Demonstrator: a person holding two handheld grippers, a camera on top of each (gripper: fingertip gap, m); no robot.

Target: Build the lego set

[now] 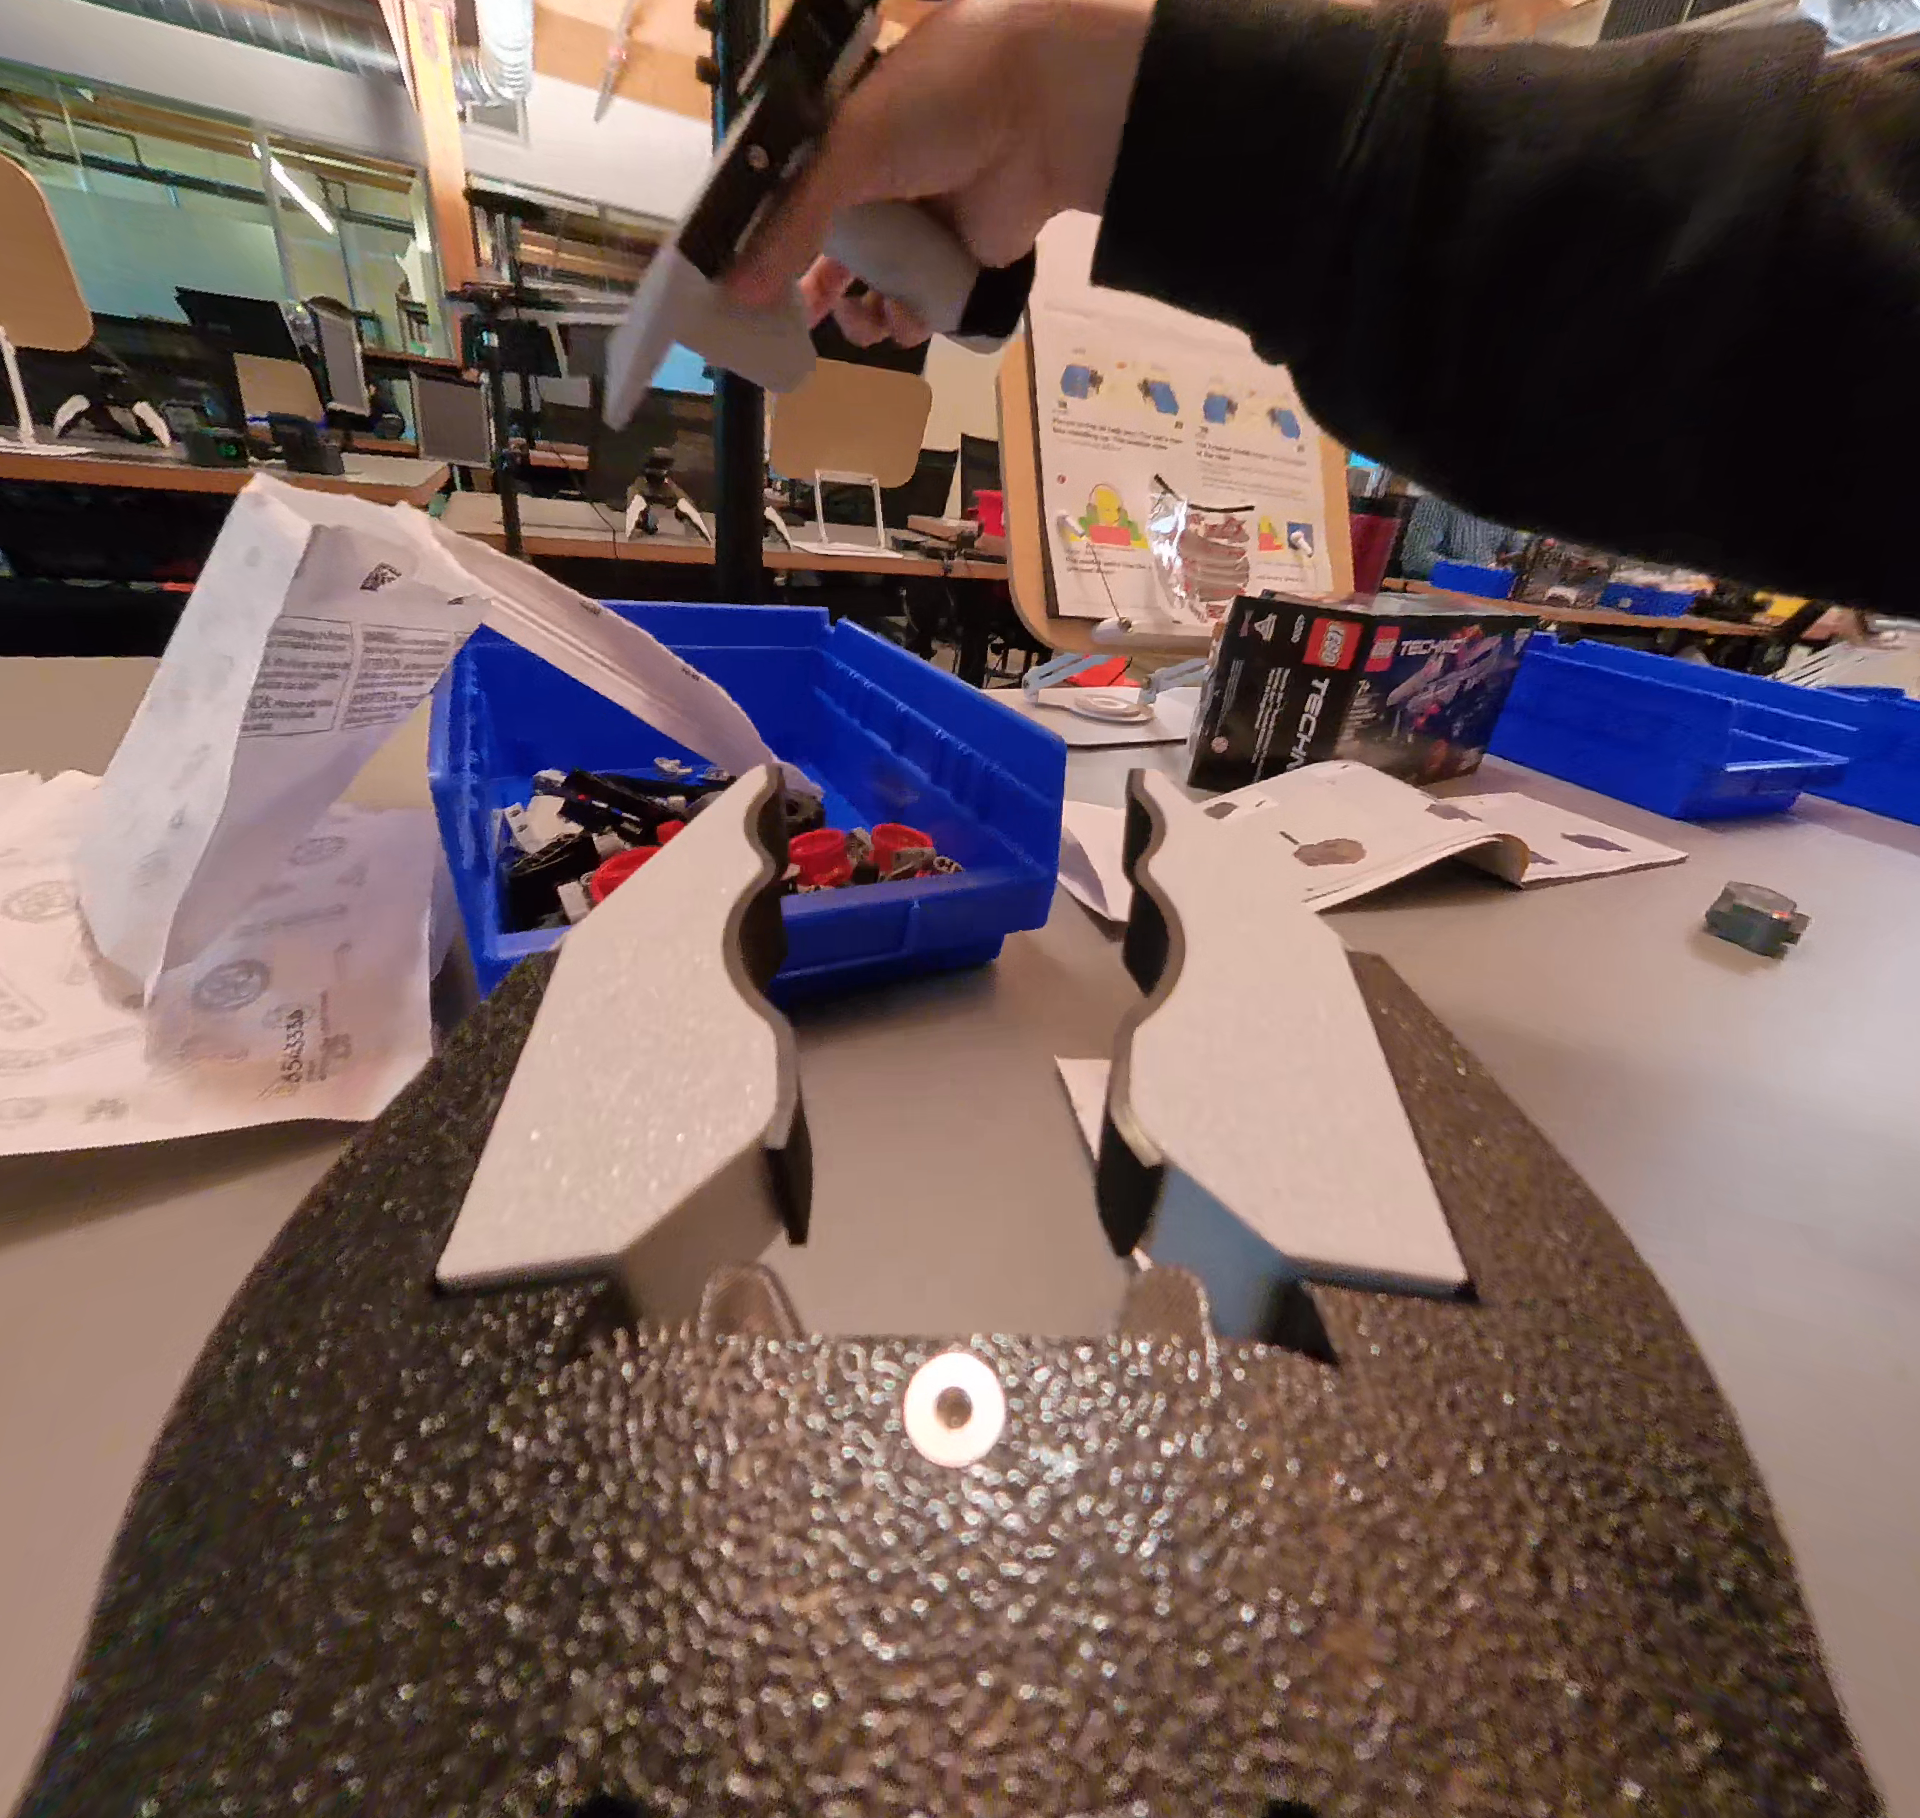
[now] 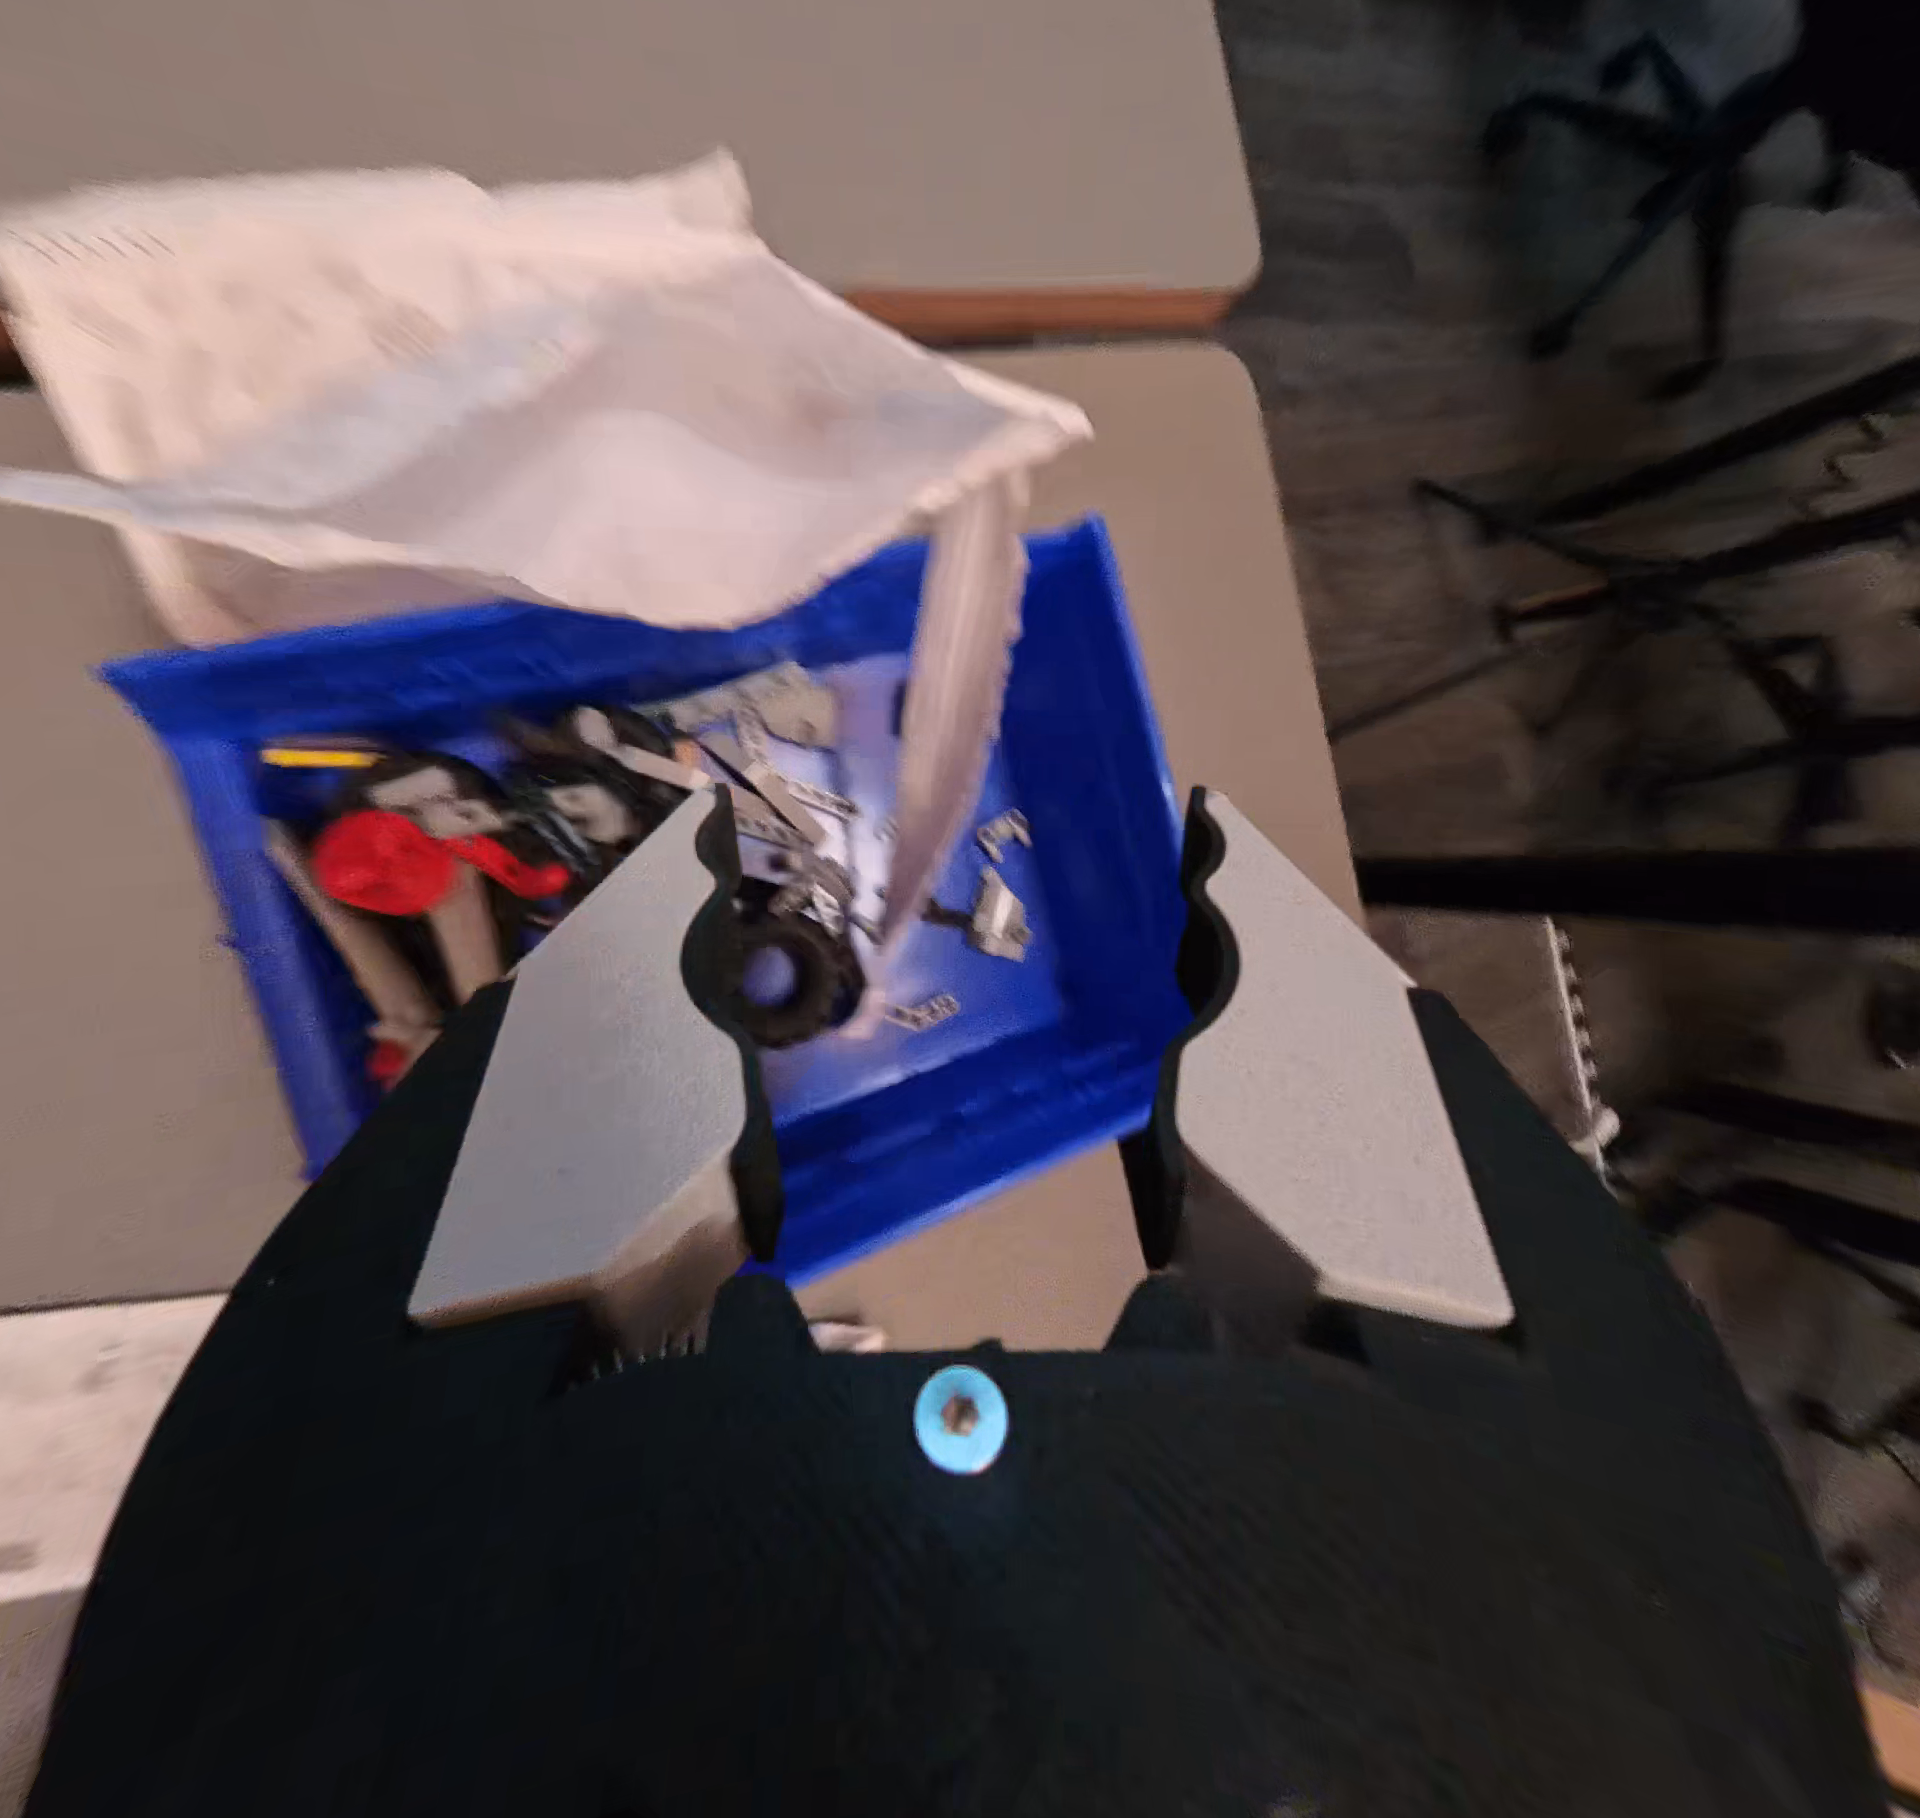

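Note:
A blue bin (image 1: pixel 914 921) on the grey table holds loose lego pieces (image 1: pixel 831 849): red, black, white and grey ones. My left gripper (image 1: pixel 951 833) is open and empty, low over the table just in front of the bin. My right gripper (image 2: pixel 956 833) is open and empty above the bin (image 2: pixel 1091 729), looking down on a black tyre (image 2: pixel 790 984), a red piece (image 2: pixel 384 864) and small grey parts. In the left wrist view a hand holds the right gripper (image 1: pixel 696 366) high over the bin. This view is blurred.
A torn white paper bag (image 1: pixel 312 688) leans over the bin's left and back rim (image 2: pixel 520 418). More paper lies to the left. A lego box (image 1: pixel 1351 703), an open booklet (image 1: pixel 1434 833), a small dark part (image 1: pixel 1756 921) and more blue bins (image 1: pixel 1683 740) lie to the right.

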